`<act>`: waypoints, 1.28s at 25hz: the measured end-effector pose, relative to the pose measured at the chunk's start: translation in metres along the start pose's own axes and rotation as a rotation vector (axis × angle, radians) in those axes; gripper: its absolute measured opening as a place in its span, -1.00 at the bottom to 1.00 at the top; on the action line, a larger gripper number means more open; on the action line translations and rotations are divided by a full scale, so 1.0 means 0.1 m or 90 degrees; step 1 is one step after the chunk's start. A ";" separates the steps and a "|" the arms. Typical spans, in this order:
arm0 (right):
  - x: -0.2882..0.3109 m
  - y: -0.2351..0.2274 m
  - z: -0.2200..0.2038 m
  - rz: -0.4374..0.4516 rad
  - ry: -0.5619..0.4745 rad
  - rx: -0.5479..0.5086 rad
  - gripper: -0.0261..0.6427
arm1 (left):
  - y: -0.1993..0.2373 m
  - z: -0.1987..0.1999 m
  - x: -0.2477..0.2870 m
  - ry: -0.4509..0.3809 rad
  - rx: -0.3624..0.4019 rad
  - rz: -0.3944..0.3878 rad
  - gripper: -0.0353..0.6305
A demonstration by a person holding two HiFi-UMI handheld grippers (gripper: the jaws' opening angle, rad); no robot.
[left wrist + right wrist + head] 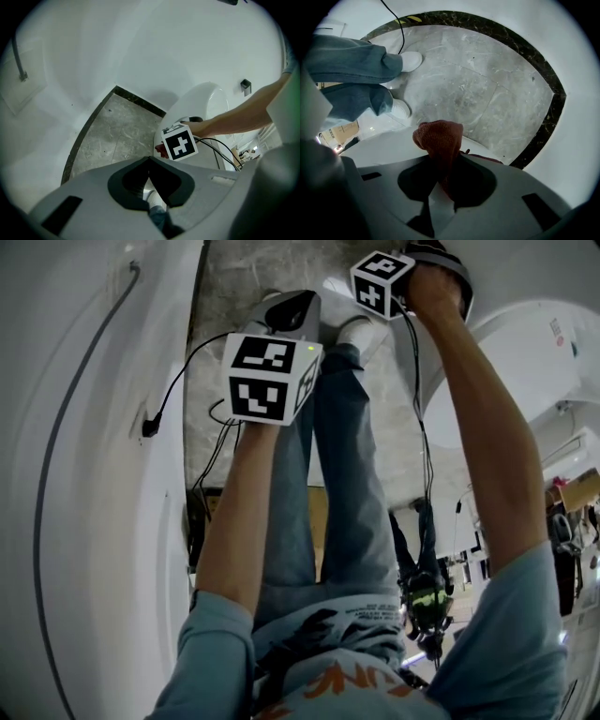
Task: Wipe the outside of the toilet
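Toilet [530, 348] is white and sits at the upper right of the head view, beside the person's right arm. In the left gripper view it stands on the floor against the wall, right of centre.

Right claw [440, 161] is closed on a red cloth [438, 138]. The cloth is bunched and sticks out past the jaw tips. It sits over the toilet's white curved outer surface [379, 145], low and near the floor; contact can't be confirmed. In the left gripper view the right claw's marker cube [178, 143] is at the front of the toilet bowl, with a bit of red cloth showing just left of it.

Left claw [149, 159] has its jaws together and nothing between them. It is held in the air, apart from the toilet and pointing down toward the floor. Its marker cube [272, 376] shows at centre left of the head view.

Floor [487, 84] is grey marbled tile with a dark skirting strip [543, 75] along the white wall [93, 47]. White shoes [410, 60] and blue jeans [351, 61] show at the left of the right gripper view. Black cable [187, 381] trails from the left claw.
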State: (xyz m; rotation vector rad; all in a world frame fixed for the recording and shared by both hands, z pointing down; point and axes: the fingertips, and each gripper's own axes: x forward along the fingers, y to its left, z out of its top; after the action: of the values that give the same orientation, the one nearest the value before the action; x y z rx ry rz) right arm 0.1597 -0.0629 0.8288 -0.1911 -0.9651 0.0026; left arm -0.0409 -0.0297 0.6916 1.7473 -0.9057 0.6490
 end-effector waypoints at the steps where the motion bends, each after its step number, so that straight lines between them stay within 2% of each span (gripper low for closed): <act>1: 0.01 0.05 0.01 0.008 0.000 -0.004 -0.65 | 0.00 0.00 0.00 0.001 0.000 0.000 -0.91; 7: 0.01 0.38 0.12 0.056 -0.002 -0.024 -0.65 | 0.05 0.05 -0.04 -0.004 0.002 0.003 -0.91; 15: -0.01 0.84 0.23 0.086 -0.006 -0.074 -0.66 | 0.00 0.04 -0.04 -0.005 0.005 0.004 -0.91; 25: -0.15 1.59 0.30 0.165 0.006 -0.132 -0.66 | -0.13 0.00 -0.08 -0.015 0.007 0.006 -0.91; 30: -0.27 1.91 0.27 0.224 -0.002 -0.127 -0.66 | -0.19 0.01 -0.12 -0.024 0.010 0.008 -0.91; 32: -0.45 1.98 0.30 0.250 -0.035 -0.106 -0.66 | -0.20 0.01 -0.15 -0.029 0.009 0.012 -0.91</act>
State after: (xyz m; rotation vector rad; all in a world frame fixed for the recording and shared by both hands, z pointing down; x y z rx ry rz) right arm 0.1258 0.1324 0.7768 -0.5342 -0.9702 0.2895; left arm -0.0330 -0.0227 0.6691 1.7737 -0.9523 0.6319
